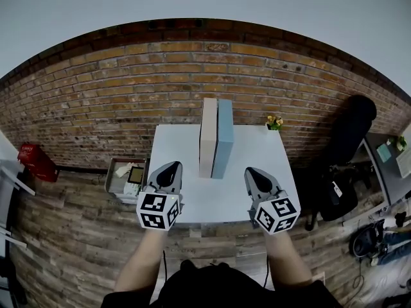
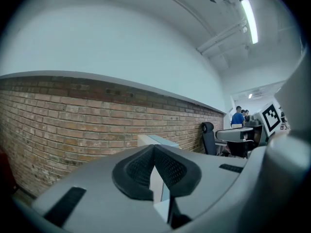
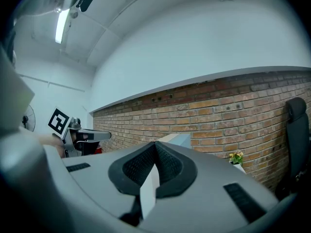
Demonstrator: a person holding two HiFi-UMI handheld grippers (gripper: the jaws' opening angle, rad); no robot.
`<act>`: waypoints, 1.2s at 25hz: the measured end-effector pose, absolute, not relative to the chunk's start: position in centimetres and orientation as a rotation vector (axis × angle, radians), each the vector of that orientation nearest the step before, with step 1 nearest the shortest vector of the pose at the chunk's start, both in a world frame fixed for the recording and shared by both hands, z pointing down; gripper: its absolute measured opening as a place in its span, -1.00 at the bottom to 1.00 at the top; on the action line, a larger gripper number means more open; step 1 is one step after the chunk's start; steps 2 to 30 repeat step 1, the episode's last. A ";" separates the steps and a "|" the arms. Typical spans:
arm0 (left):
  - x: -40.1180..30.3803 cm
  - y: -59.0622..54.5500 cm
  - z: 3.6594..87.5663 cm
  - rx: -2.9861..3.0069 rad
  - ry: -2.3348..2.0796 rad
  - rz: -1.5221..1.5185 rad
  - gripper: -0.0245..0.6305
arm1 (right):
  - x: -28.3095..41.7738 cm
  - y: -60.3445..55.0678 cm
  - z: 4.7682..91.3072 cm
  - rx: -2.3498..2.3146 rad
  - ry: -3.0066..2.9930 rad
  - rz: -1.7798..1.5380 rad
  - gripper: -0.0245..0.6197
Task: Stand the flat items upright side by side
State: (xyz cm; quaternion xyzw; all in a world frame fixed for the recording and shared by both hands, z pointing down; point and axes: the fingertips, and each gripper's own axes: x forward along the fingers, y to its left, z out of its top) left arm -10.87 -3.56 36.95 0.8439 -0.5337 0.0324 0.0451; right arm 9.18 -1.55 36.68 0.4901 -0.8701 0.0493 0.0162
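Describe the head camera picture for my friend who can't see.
A cream item and a light blue item stand upright side by side on a white table by a brick wall. The left gripper and right gripper hover shut before them.

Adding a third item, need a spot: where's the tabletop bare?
Bare: the table left of the cream box, to the edge; right of the blue box, short of the flower pot at the far corner; the front strip between left tongs and right tongs. Crowded: centre back only.
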 end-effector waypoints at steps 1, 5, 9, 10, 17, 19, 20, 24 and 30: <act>-11.0 -3.5 37.0 2.580 -1.627 0.100 -0.87 | 9.0 -1.6 36.8 1.524 -2.704 0.156 -0.88; -11.0 -3.5 37.0 2.580 -1.627 0.100 -0.87 | 9.0 -1.6 36.8 1.524 -2.704 0.156 -0.88; -11.0 -3.5 37.0 2.580 -1.627 0.100 -0.87 | 9.0 -1.6 36.8 1.524 -2.704 0.156 -0.88; -11.0 -3.5 37.0 2.580 -1.627 0.100 -0.87 | 9.0 -1.6 36.8 1.524 -2.704 0.156 -0.88; -11.0 -3.5 37.0 2.580 -1.627 0.100 -0.87 | 9.0 -1.6 36.8 1.524 -2.704 0.156 -0.88; -11.0 -3.5 37.0 2.580 -1.627 0.100 -0.87 | 9.0 -1.6 36.8 1.524 -2.704 0.156 -0.88; -11.0 -3.5 37.0 2.580 -1.627 0.100 -0.87 | 9.0 -1.6 36.8 1.524 -2.704 0.156 -0.88; -11.0 -3.5 37.0 2.580 -1.627 0.100 -0.87 | 9.0 -1.6 36.8 1.524 -2.704 0.156 -0.88; -11.0 -3.5 37.0 2.580 -1.627 0.100 -0.87 | 9.0 -1.6 36.8 1.524 -2.704 0.156 -0.88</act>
